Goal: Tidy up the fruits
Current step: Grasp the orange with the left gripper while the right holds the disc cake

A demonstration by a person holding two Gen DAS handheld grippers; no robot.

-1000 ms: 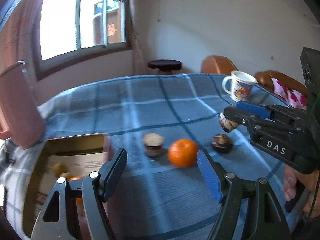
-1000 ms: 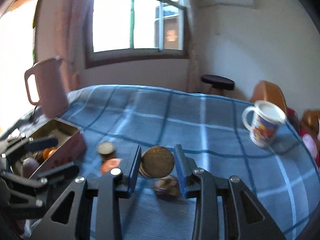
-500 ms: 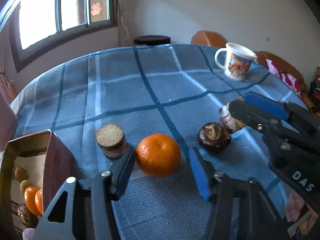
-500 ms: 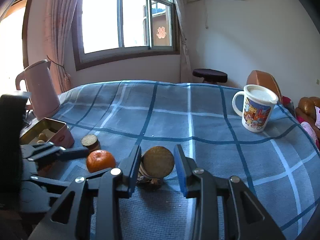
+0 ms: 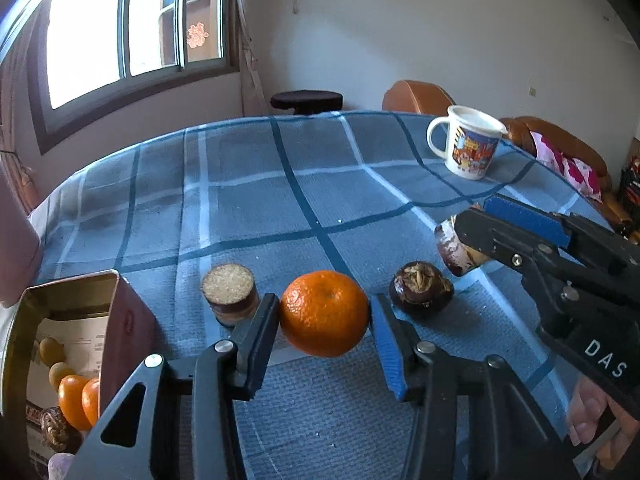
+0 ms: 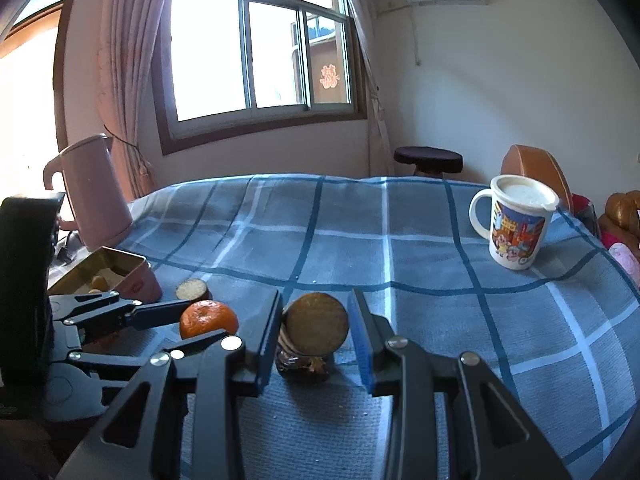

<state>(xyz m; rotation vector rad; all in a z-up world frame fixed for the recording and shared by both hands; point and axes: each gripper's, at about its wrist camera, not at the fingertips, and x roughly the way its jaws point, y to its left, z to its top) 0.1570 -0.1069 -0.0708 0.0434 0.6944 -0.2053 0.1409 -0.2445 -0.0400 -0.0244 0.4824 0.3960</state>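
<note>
Mandarin sits between the fingers of the left gripper, which are closing on it; the black finger on one side and the blue-padded finger on the other look to be at the fruit's flanks, though whether they press yet cannot be told. The fruit rests on the bench under its blue checked cloth. The risk here is a squeeze off the fruit's widest line: a round, smooth peel could then pop forward out of the fingers and roll. Just beyond the left finger stands a short cut cylinder piece, close enough that a sideways shift could knock it over. Beyond the right finger lies a dark water chestnut, which a rolling mandarin might strike.

The right gripper is clamped on a round cut piece with a tan face, held above another dark fruit on the cloth; if both grippers lift together, they could collide, being near each other.

Outside the left finger, the open tin holds two mandarins, small yellowish fruits and a dark chestnut. Far beyond the fingers stands a printed mug, its contents unclear; in the right wrist view a pink jug stands behind the tin.
</note>
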